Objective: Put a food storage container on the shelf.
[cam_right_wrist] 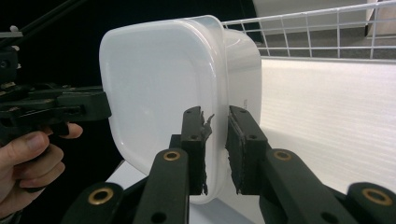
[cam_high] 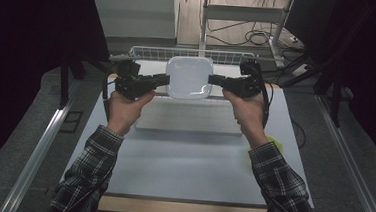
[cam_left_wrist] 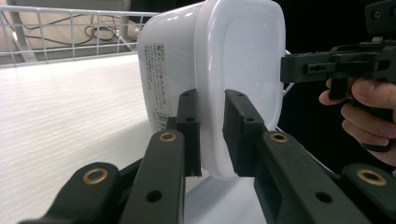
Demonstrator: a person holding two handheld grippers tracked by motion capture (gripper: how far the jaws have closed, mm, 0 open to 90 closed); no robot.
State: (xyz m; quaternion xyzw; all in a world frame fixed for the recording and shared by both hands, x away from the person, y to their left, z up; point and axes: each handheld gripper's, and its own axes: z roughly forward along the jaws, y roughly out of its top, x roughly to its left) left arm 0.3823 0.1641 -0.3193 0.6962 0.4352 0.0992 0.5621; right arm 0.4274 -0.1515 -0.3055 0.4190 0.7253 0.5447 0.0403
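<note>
A white plastic container [cam_high: 189, 77] with a lid on it is held up between both grippers, lifted off the table. My left gripper [cam_high: 165, 79] grips its left edge and my right gripper [cam_high: 212, 79] its right edge. In the left gripper view the jaws [cam_left_wrist: 212, 126] close on the lid's rim, and a printed label [cam_left_wrist: 156, 70] shows on the container's side [cam_left_wrist: 173, 56]. In the right gripper view the jaws [cam_right_wrist: 215, 140] clamp the opposite rim of the container [cam_right_wrist: 154, 84]. Each gripper view also shows the other gripper's tip at the far rim: the right one [cam_left_wrist: 289, 70] and the left one [cam_right_wrist: 106, 106].
A white wire basket [cam_high: 189, 55] runs along the back of the table. A pale flat mat [cam_high: 187, 117] lies under the held container. A small yellow-green object [cam_high: 273, 141] peeks out by the right sleeve. The light table top [cam_high: 181, 170] extends toward the person.
</note>
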